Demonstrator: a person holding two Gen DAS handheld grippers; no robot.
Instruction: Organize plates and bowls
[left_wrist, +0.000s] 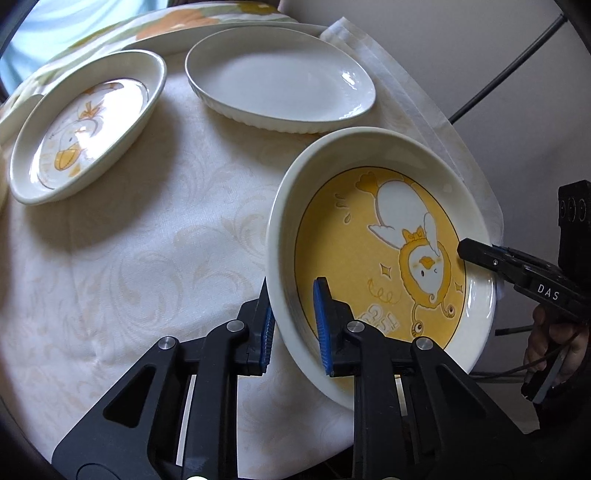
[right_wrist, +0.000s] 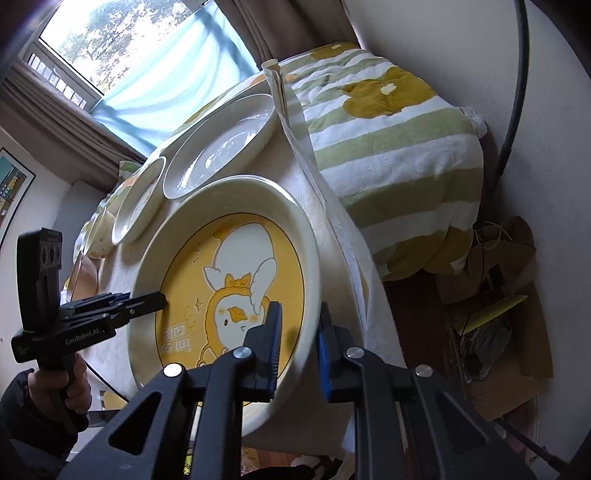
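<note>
A deep round plate with a yellow duck picture is held tilted above the table's near right corner; it also fills the right wrist view. My left gripper straddles its near rim, one finger inside and one outside, shut on it. My right gripper grips the opposite rim the same way; it shows in the left wrist view. A white plate with a duck drawing and a plain white oval dish lie on the table behind.
The table has a cream patterned cloth. A larger plate edge lies at the back. A green striped blanket lies beyond the table. Cardboard and clutter sit on the floor at the right.
</note>
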